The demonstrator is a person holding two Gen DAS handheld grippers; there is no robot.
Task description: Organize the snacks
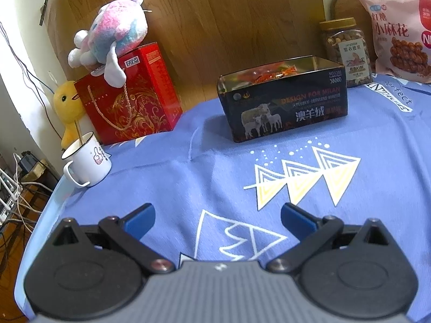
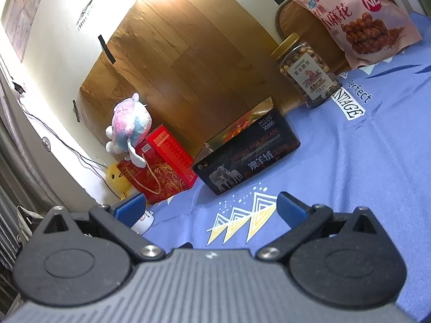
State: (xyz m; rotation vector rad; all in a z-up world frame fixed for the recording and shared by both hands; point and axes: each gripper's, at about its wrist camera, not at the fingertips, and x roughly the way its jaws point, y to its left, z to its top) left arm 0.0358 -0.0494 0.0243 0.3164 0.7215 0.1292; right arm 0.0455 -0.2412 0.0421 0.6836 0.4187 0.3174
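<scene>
Both tongs (image 1: 217, 216) (image 2: 210, 206) agape, tin (image 1: 285, 105) well ahead

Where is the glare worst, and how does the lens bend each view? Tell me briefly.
Right wrist view: the wall above the wooden board is blown out white, and the whole scene tilts, so the black tin looks slanted. Left wrist view: light is even with no glare, the tin stays sharp, and the blue cloth curves at the edges.
</scene>
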